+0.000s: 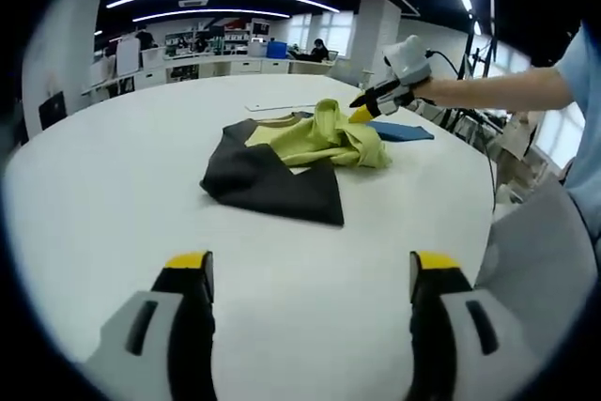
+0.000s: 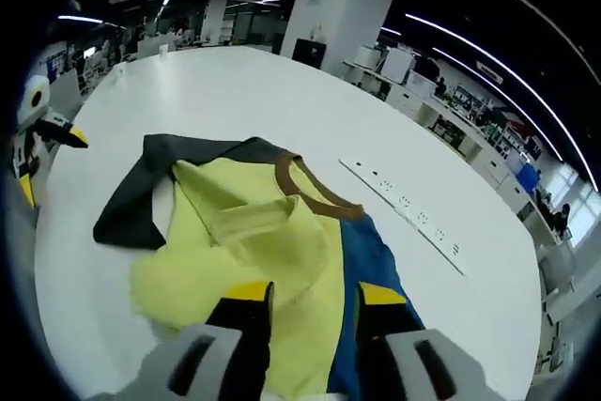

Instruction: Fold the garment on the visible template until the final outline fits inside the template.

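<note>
A crumpled garment [image 1: 291, 152] in yellow-green, dark grey and brown trim lies on the white round table [image 1: 122, 185]. Its yellow part [image 2: 272, 241] is bunched over the dark part [image 2: 141, 204]. A flat blue area [image 2: 376, 260] adjoins it; I cannot tell whether it is cloth or a sheet beneath. My right gripper [image 2: 315, 296] hangs over the yellow and blue edge, jaws a little apart with cloth lying in the gap. It appears as the right gripper [image 1: 362, 115] at the garment's far side. My left gripper [image 1: 310, 265] stands open, well short of the garment, nothing between its fingers.
A long white strip with sockets [image 2: 404, 204] lies on the table beyond the garment. A person's arm [image 1: 498, 91] reaches in from the right. The left gripper [image 2: 49, 162] sits at the table's edge. Desks, pillars and office furniture stand far behind.
</note>
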